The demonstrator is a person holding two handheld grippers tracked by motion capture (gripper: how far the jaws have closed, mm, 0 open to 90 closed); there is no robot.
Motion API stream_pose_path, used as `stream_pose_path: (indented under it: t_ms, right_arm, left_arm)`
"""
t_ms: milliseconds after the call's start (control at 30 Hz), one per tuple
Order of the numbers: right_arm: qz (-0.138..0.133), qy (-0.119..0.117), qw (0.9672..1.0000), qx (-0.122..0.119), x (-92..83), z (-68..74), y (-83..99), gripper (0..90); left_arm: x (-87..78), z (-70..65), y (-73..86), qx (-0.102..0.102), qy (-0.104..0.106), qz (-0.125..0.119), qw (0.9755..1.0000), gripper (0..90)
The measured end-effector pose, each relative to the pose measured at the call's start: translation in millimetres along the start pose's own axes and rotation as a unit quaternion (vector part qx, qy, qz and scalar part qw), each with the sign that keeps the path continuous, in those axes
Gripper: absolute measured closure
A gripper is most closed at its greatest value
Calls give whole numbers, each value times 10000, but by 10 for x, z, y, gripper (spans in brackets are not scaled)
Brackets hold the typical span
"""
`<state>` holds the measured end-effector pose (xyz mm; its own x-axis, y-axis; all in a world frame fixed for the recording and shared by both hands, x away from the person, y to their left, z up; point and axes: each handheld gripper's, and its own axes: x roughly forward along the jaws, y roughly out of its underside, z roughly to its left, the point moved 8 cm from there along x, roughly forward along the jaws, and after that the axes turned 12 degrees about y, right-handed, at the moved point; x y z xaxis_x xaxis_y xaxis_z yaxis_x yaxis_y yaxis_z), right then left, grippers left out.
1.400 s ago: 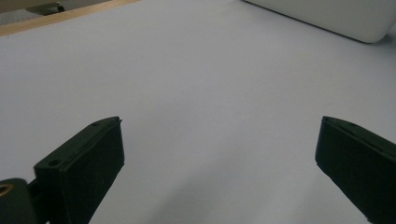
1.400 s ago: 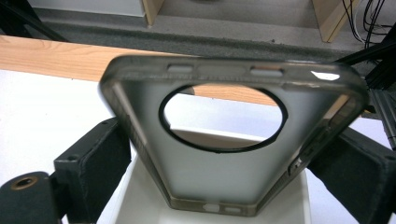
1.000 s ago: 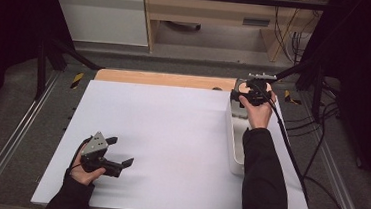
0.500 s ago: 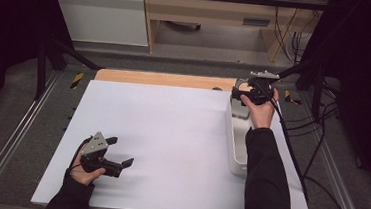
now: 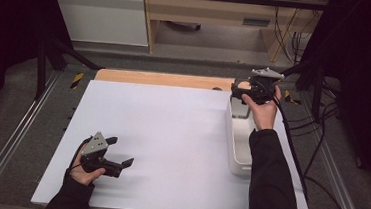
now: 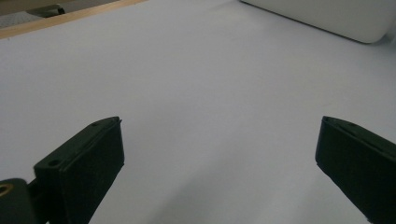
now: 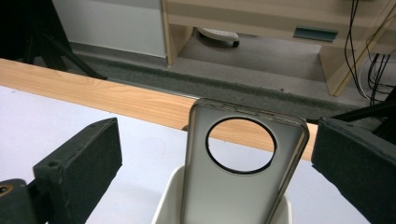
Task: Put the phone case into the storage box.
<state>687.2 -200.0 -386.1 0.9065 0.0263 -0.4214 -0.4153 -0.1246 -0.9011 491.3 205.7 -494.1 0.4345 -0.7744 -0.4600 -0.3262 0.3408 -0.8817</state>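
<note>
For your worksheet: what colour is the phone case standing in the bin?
Translucent greyish-beige phone case with a black-ringed round cutout; the right gripper view shows it best.

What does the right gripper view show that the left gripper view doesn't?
Right gripper view alone: a phone case with a round hole, standing upright in the end of the white tray, between its open fingers and touching neither, with floor and furniture behind. Left gripper view alone: the tray's outer side far off beyond its open fingers. Both share the white table top and its wooden edge.
</note>
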Motion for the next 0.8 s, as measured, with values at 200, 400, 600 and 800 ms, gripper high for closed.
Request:
stream_pose_path:
  t_ms: [200, 400, 600, 800]
  right_arm:
    - [-134, -148, 9998, 75, -150, 7, -68, 18]
    - [-280, -293, 9991, 120, -314, 18, -118, 15]
    - [-396, -509, 9978, 124, -490, 56, -134, 10]
    - [-532, -740, 9957, 161, -668, 107, -119, 6]
  left_arm:
    - [-4, -2, -2, 2, -1, -7, 10000, 9]
    - [-10, -3, -6, -1, -7, -18, 10000, 8]
    - [-21, -2, -11, 11, -23, -28, 10000, 7]
    - [-36, 1, -19, 13, -44, -56, 10000, 6]
